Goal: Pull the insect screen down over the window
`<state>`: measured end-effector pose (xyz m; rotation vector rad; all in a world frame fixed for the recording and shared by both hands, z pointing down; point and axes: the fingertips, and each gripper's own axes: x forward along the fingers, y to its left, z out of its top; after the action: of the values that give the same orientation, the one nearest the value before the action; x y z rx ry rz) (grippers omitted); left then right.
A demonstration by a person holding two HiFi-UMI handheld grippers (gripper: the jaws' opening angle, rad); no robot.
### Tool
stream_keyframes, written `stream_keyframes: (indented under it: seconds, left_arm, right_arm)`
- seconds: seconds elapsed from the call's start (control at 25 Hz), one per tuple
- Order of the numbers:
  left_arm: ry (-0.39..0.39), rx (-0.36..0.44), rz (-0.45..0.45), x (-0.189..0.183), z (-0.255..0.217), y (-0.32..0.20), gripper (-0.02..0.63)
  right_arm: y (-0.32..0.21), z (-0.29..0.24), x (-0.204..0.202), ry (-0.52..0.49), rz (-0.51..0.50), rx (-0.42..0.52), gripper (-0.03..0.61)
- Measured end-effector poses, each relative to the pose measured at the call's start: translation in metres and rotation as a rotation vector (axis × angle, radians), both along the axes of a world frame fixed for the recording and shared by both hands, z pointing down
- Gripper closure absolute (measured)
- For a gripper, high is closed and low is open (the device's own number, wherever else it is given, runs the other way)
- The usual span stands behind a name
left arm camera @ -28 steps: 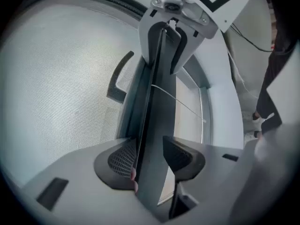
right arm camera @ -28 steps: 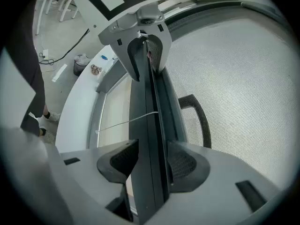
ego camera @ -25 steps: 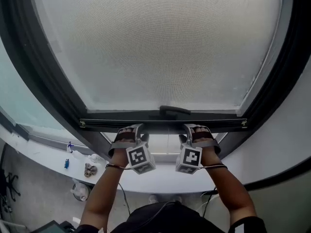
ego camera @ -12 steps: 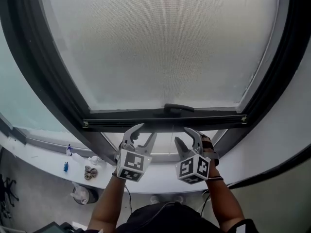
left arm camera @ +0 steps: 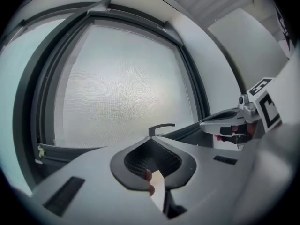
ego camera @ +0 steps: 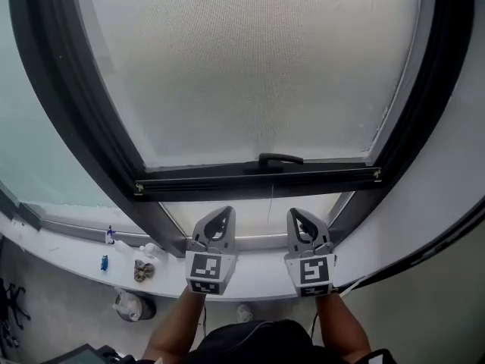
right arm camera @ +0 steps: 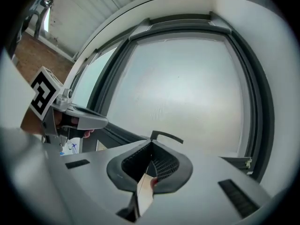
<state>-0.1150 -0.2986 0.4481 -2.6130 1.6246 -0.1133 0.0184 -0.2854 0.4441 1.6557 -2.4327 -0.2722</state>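
Observation:
The grey mesh insect screen (ego camera: 250, 67) covers most of the window. Its dark bottom bar (ego camera: 227, 180) carries a curved black handle (ego camera: 279, 159); a strip of bare glass (ego camera: 258, 212) shows below the bar. My left gripper (ego camera: 220, 213) and right gripper (ego camera: 295, 215) hang side by side a little below the bar, touching nothing. Both are shut with nothing between the jaws. In the left gripper view the shut left gripper (left arm camera: 152, 142) points at the handle (left arm camera: 161, 127), with the right gripper (left arm camera: 232, 120) beside it. The right gripper view shows the handle (right arm camera: 167, 136) just past the shut right gripper (right arm camera: 151, 146).
A thick dark window frame (ego camera: 72, 120) runs down both sides. A white sill (ego camera: 76, 256) below holds small bottles (ego camera: 107, 237) and a small brown object (ego camera: 142, 270). A round container (ego camera: 127, 304) stands on the floor. A white wall (ego camera: 447, 196) is at the right.
Both grippers let go of the bottom bar and drew back down toward me. Their jaws stood open half a second ago and have closed. The bar stays in place.

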Motion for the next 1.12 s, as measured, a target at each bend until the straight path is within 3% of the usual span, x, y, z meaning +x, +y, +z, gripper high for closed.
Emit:
stream_keyframes:
  seconds: [0.2,0.6,0.88,1.12]
  left_arm:
    - [0.002,-0.037,-0.014,0.017,0.012,0.035,0.612]
    - [0.091,-0.075,-0.126,0.048,0.036,0.14,0.612]
    - [0.091,-0.074,-0.172,0.055,0.042,0.21,0.612]
    - [0.061,-0.064,-0.203,0.044,0.037,0.249,0.612]
  right_arm:
    - [0.035,0.009,0.02,-0.032,0.005,-0.021,0.575]
    - [0.141,0.033,0.068,-0.035,-0.056,-0.04,0.575]
    - [0.2,0.034,0.09,-0.06,-0.054,-0.033,0.575]
    - [0.233,0.029,0.085,-0.095,-0.058,0.001,0.575]
